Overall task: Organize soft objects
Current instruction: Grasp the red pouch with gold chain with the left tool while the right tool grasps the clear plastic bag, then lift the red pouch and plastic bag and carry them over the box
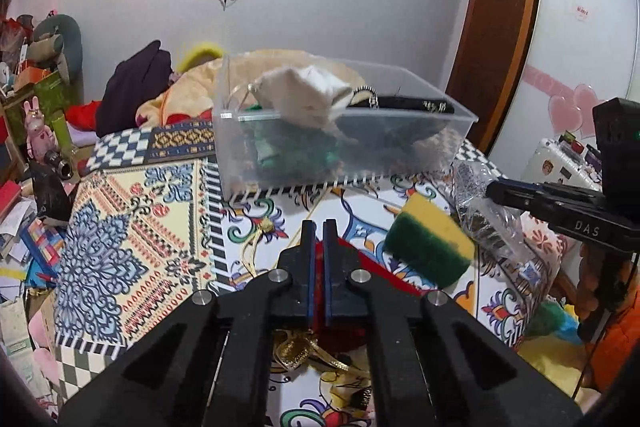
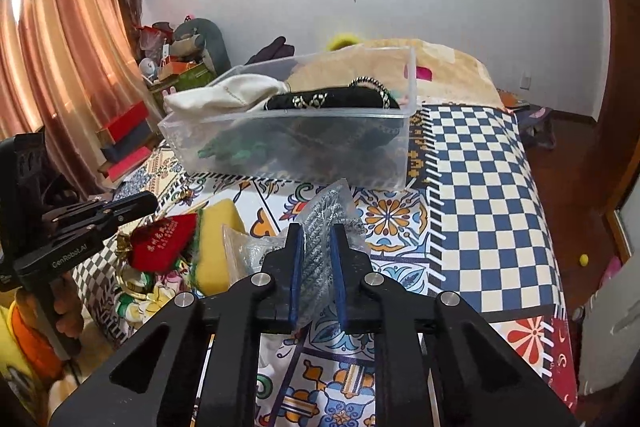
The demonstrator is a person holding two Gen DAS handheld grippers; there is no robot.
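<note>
On the bed: my two grippers over a patterned blanket [image 2: 480, 187], a clear plastic box [image 1: 400, 163] set ahead of both.
Left gripper [image 1: 319, 227]: my jaws are clenched almost together, only a thin slit between the blue pads. A red pouch [image 1: 372, 267] with gold trim lies directly under them; from my own camera I cannot tell whether any of it is pinched. The right wrist view shows the pouch [image 2: 164, 241] just below the finger ends.
Right gripper [image 2: 316, 231]: my jaws are grasping a clear bag of grey metal scourer [image 2: 320, 227], which stands up between the pads and crumples out to the left.
Sponge [image 1: 430, 243]: yellow with a green scrubbing face, tilted on the blanket, between the pouch and the bag, touching the pouch's edge in the right wrist view.
Box contents: a white cloth [image 2: 224, 95] draped over the near-left rim, a black pouch with gold pattern [image 2: 332, 101] beside it on top, something green [image 2: 236, 151] lower down.
Behind box: a beige blanket heap [image 1: 200, 87].
</note>
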